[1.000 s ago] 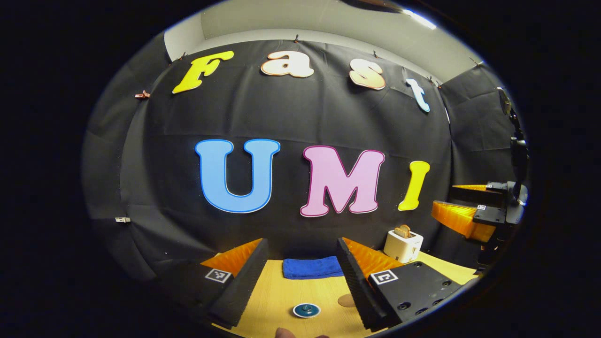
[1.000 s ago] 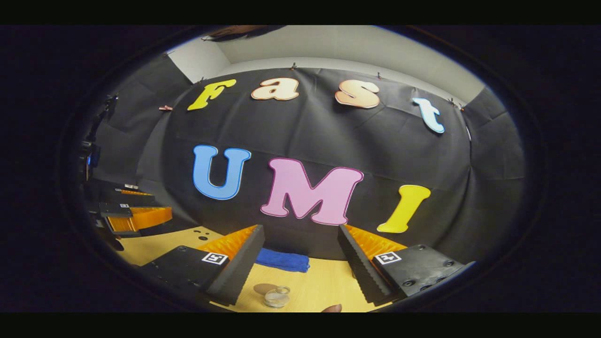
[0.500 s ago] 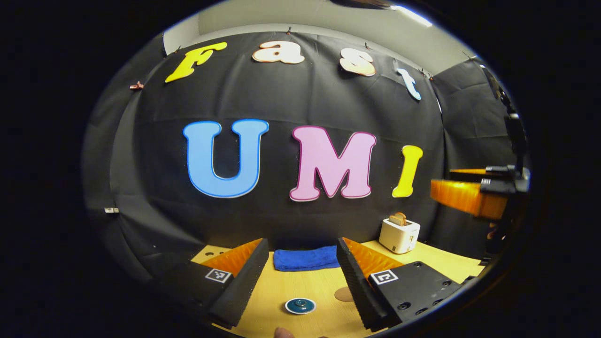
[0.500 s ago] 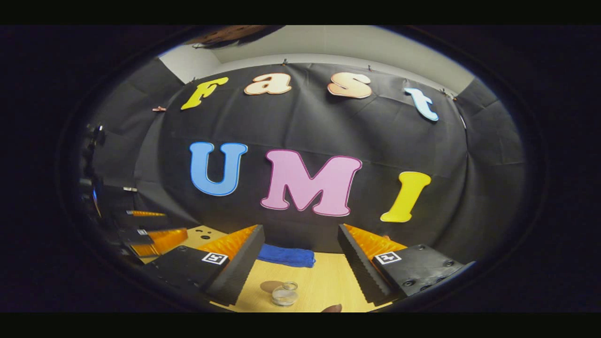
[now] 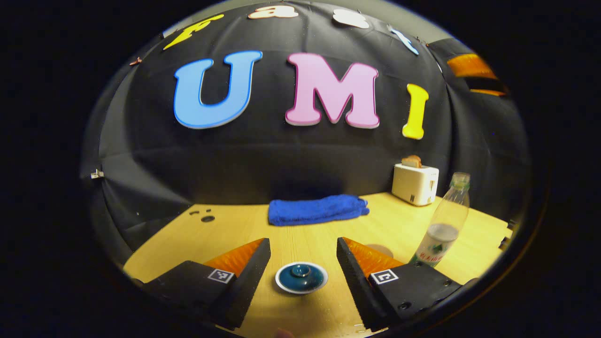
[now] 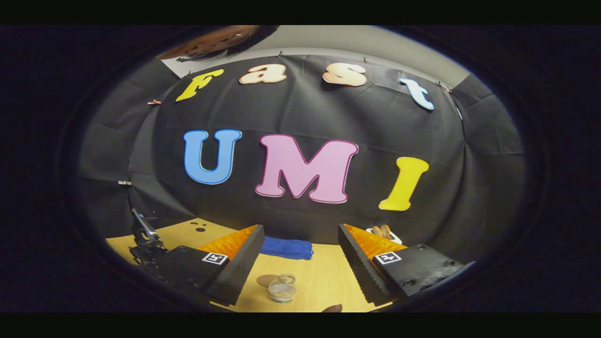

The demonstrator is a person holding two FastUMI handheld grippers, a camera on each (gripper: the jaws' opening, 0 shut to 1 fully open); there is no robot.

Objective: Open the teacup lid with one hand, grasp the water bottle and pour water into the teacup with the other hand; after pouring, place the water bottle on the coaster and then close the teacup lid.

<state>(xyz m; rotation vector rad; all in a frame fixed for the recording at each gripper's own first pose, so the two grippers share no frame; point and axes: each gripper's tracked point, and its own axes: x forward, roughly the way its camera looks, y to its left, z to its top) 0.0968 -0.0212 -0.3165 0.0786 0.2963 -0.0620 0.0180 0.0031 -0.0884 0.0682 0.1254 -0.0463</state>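
The left gripper [image 5: 303,256] is hanging above the pale wooden table [image 5: 235,230] with its two fingers spread wide and nothing between them touching either pad. Framed in the gap, just ahead of and below the fingertips, the round dark-blue teacup lid with a white rim and a small centre knob [image 5: 301,277] is sitting closed on its cup. Beyond the right finger, the round brown coaster [image 5: 378,249] is lying flat, partly hidden by that finger. Further right, the clear plastic water bottle with a green cap and a label [image 5: 443,224] is standing upright, partly filled. Ahead of the gap a folded blue towel [image 5: 317,210] is lying near the booth wall, and a white toaster holding a slice of bread [image 5: 415,182] is standing to the right of it.

The right gripper [image 6: 299,246] is also holding its fingers wide apart, gripping nothing. Seen from above in its gap, the bottle [image 6: 282,288] is standing just ahead, with the coaster [image 6: 266,280] beside it, toward the left finger.
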